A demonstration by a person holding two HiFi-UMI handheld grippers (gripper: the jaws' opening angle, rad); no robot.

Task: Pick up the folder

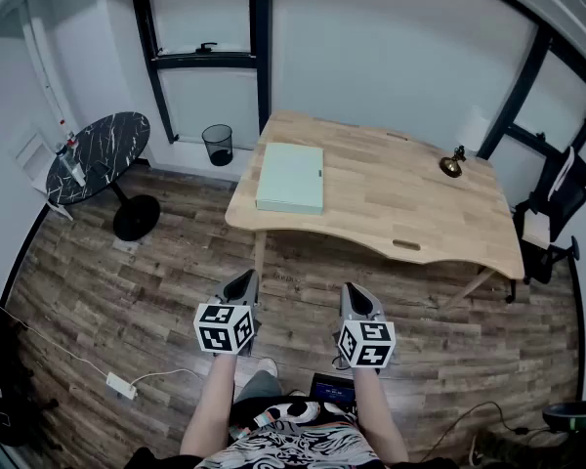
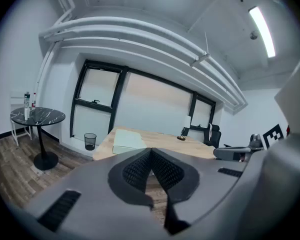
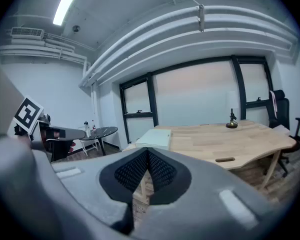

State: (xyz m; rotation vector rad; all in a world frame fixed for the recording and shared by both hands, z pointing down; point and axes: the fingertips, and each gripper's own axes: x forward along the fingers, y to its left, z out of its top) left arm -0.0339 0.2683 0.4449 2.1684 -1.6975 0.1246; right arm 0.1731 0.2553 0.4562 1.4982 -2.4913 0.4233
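Note:
A pale green folder (image 1: 291,177) lies flat on the left part of a wooden table (image 1: 400,203). It also shows in the left gripper view as the folder (image 2: 127,139) and in the right gripper view as the folder (image 3: 155,138). My left gripper (image 1: 241,288) and right gripper (image 1: 359,300) hang side by side over the floor, well short of the table's front edge. Both are shut with nothing between the jaws; the same shows for the left gripper (image 2: 150,160) and the right gripper (image 3: 148,162) in their own views.
A small brass figure (image 1: 453,163) stands at the table's far right. A round black marble table (image 1: 98,156) with bottles is at the left, a wire waste bin (image 1: 218,145) by the window. An office chair (image 1: 557,208) sits right; a power strip (image 1: 121,387) and cables lie on the floor.

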